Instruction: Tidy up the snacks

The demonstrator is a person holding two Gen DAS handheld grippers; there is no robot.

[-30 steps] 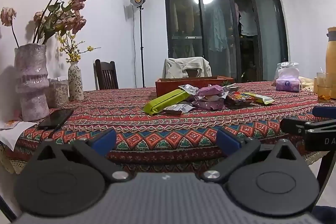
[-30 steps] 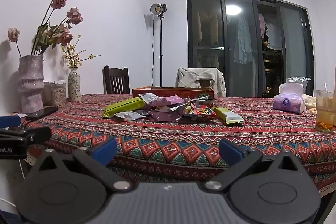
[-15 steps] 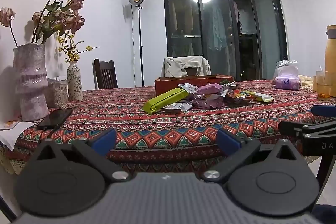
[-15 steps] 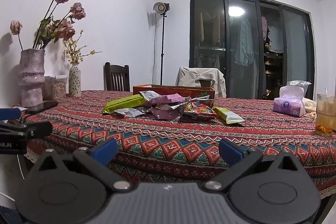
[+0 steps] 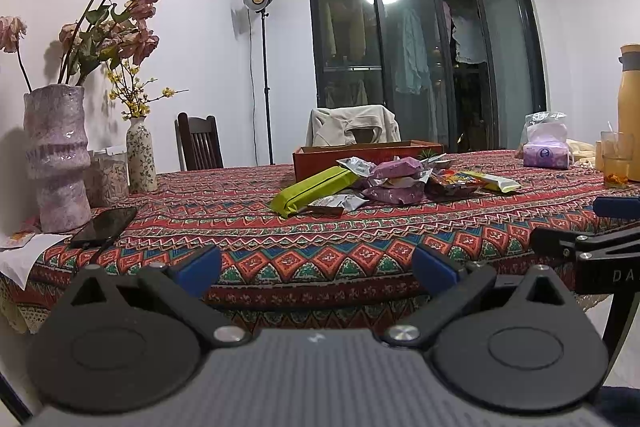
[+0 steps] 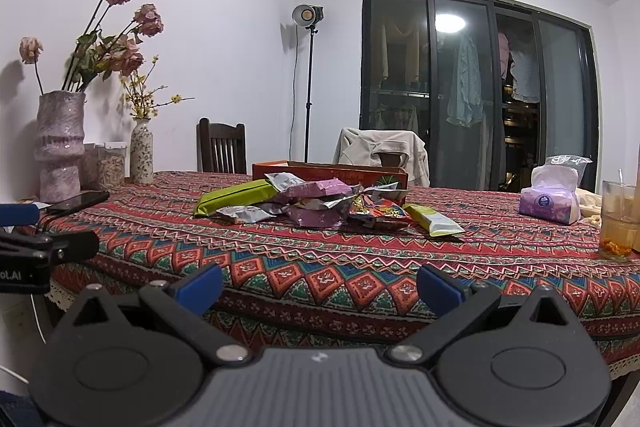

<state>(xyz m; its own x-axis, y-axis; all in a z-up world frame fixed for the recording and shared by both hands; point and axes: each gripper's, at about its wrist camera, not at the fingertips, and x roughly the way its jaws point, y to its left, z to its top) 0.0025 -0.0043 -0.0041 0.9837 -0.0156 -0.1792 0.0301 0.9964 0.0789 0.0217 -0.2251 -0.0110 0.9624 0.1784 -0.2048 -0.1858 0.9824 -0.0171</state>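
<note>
A heap of snack packets lies mid-table: a long green packet (image 5: 316,187) (image 6: 236,195), purple packets (image 5: 394,169) (image 6: 316,189), silver ones (image 6: 244,215), a red-orange one (image 6: 376,207) and a yellow-green bar (image 6: 434,221). A shallow red box (image 5: 368,153) (image 6: 332,173) stands just behind the heap. My left gripper (image 5: 316,267) and right gripper (image 6: 320,283) are both open and empty, held before the table's near edge, well short of the snacks.
The table has a patterned red cloth (image 5: 320,239). At its left stand a large pink vase (image 5: 56,159), a small vase (image 5: 140,155), jars and a black phone (image 5: 106,225). At right are a tissue pack (image 6: 552,199), a glass (image 6: 620,223) and an orange bottle (image 5: 630,111). Chairs stand behind.
Both grippers have risen a little, so the tabletop shows from slightly higher. Both stay open. The snacks have not moved.
</note>
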